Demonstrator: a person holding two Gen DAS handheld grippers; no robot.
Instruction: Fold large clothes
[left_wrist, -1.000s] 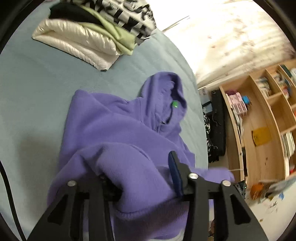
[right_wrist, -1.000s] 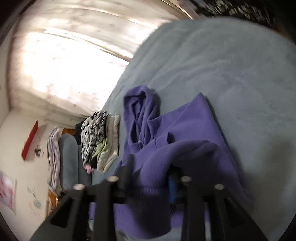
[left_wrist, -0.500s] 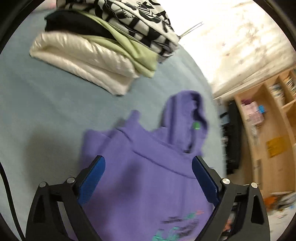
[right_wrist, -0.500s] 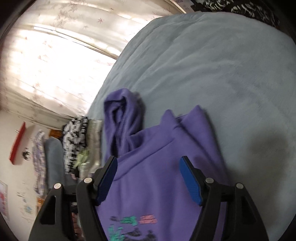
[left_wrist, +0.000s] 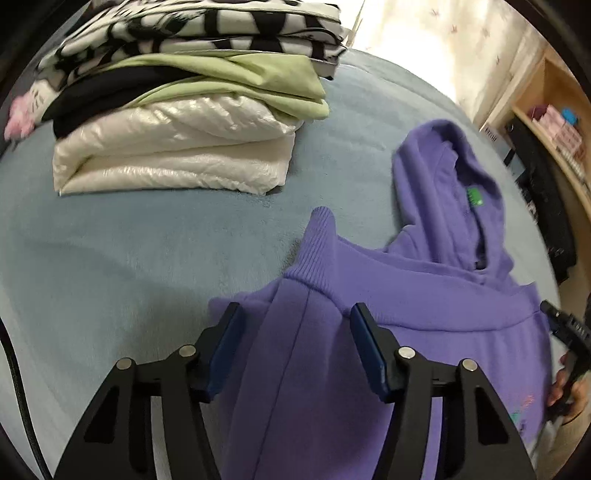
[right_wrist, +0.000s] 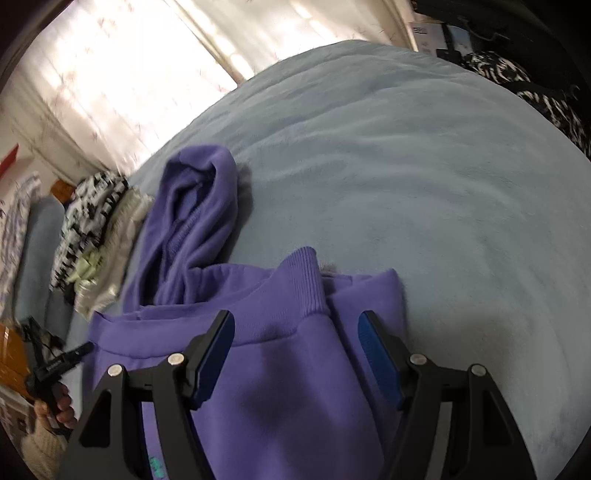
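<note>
A purple hoodie (left_wrist: 443, 302) lies on the blue-grey bed cover (left_wrist: 110, 258), hood (left_wrist: 443, 166) stretched away from me. A sleeve is folded over the body on each side, ribbed cuff (left_wrist: 317, 243) pointing towards the hood. My left gripper (left_wrist: 295, 310) hangs over the left sleeve, jaws closing, fabric between the blue pads but not pinched. My right gripper (right_wrist: 295, 315) straddles the other sleeve just below its cuff (right_wrist: 303, 280), jaws also closing, pads off the cloth. The hoodie (right_wrist: 288, 387) fills the right wrist view's lower middle.
A stack of folded clothes (left_wrist: 177, 110), white, green, black and zebra-striped, sits on the bed beyond the hoodie, also seen as the stack (right_wrist: 99, 229). A wooden shelf (left_wrist: 554, 110) stands past the bed edge. Bare bed cover (right_wrist: 443, 184) spreads to the right.
A second ago both grippers were shut on bunched hoodie fabric. They let go, opened wide, sank towards the laid-down sleeves, and the jaws now stand narrower.
</note>
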